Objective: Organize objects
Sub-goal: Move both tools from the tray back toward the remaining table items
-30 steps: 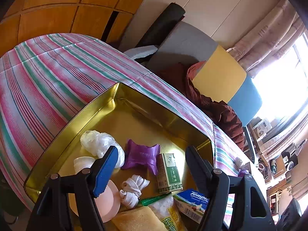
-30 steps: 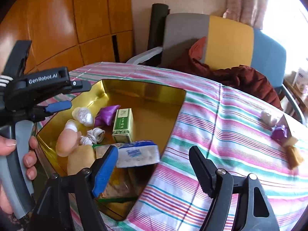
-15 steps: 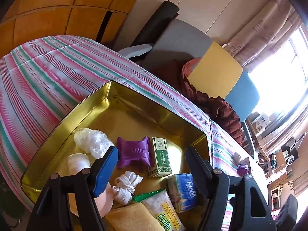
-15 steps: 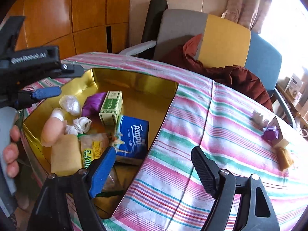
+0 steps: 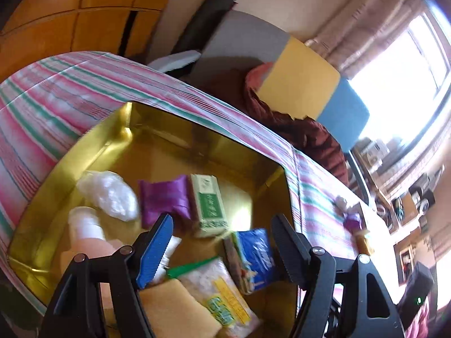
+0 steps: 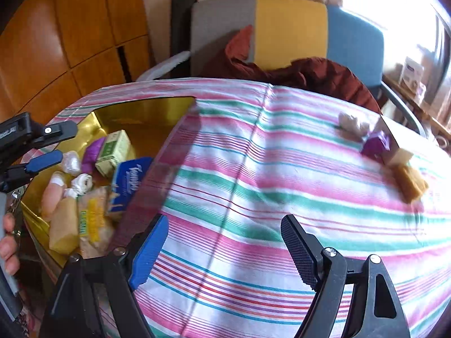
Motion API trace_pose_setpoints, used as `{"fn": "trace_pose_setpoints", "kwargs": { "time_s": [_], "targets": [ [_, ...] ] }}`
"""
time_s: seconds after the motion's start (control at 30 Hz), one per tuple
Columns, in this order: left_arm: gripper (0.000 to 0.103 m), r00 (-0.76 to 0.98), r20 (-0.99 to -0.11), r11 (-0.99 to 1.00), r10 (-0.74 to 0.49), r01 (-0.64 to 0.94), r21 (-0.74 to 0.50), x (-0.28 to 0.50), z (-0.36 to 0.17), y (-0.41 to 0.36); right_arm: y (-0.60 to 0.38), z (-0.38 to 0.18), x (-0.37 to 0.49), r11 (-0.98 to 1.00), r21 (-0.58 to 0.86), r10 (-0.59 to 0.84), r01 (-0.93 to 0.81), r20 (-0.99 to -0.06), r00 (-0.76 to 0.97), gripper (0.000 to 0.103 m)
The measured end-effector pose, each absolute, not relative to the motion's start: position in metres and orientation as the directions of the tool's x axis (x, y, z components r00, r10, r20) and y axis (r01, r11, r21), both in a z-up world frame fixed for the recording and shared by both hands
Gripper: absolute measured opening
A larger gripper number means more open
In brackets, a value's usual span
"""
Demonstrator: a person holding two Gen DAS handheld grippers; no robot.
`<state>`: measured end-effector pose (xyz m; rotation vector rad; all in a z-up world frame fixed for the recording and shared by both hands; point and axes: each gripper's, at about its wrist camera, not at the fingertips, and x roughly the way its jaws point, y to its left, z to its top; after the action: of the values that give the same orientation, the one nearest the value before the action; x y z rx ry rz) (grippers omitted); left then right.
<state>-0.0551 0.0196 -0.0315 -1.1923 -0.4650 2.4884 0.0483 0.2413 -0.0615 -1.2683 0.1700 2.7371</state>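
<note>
While the right claw (image 6: 224,249) hangs wide and empty, it has swung off the gold tin (image 6: 146,107) toward leftovers on the striped cloth (image 6: 253,169); the blue tissue pack (image 6: 132,174) now lies inside. Only the left claw's (image 5: 222,243) view, also wide and empty, shows the tin's contents.

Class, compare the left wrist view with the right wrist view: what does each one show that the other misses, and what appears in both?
Only the left wrist view shows the open left gripper from behind, hovering over the tin's contents, and the cluttered shelves by the window.

Only the right wrist view shows the open right gripper over the bare striped tablecloth, and a hand at the left edge.

Both show the gold tin, the blue tissue pack, the green box and, far across the cloth, the small purple item.
</note>
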Motion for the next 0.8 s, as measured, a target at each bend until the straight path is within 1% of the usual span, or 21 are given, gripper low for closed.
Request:
{"fn": "trace_pose_setpoints", "kwargs": {
  "time_s": [0.27, 0.37, 0.47, 0.57, 0.6, 0.63, 0.8],
  "targets": [
    [0.074, -0.541, -0.667, -0.859, 0.512, -0.333, -0.389, -0.032, -0.027, 0.063, 0.300, -0.082, 0.070, -0.969, 0.080, 0.088, -0.235, -0.775, -0.626, 0.083],
    [0.074, -0.520, -0.655, -0.833, 0.549, -0.408, -0.374, -0.020, -0.022, 0.079, 0.326, -0.085, 0.080, -0.961, 0.045, 0.147, -0.275, -0.758, -0.636, 0.083],
    [0.074, -0.485, -0.640, -0.793, 0.597, -0.480, -0.376, -0.007, -0.018, 0.095, 0.359, -0.086, 0.087, -0.946, -0.016, 0.234, -0.324, -0.724, -0.649, 0.084],
    [0.074, -0.450, -0.646, -0.765, 0.617, -0.534, -0.359, 0.006, -0.019, 0.111, 0.405, -0.083, 0.088, -0.916, -0.071, 0.330, -0.395, -0.693, -0.641, 0.087],
    [0.074, -0.437, -0.650, -0.756, 0.623, -0.549, -0.356, 0.011, -0.020, 0.117, 0.421, -0.081, 0.088, -0.904, -0.074, 0.351, -0.421, -0.689, -0.634, 0.090],
    [0.074, -0.421, -0.654, -0.747, 0.628, -0.563, -0.355, 0.015, -0.021, 0.121, 0.438, -0.078, 0.088, -0.890, -0.070, 0.371, -0.450, -0.685, -0.627, 0.092],
    [0.074, -0.367, -0.669, -0.713, 0.647, -0.603, -0.359, 0.035, -0.027, 0.138, 0.506, -0.071, 0.081, -0.839, -0.036, 0.412, -0.543, -0.694, -0.590, 0.092]
  ]
}}
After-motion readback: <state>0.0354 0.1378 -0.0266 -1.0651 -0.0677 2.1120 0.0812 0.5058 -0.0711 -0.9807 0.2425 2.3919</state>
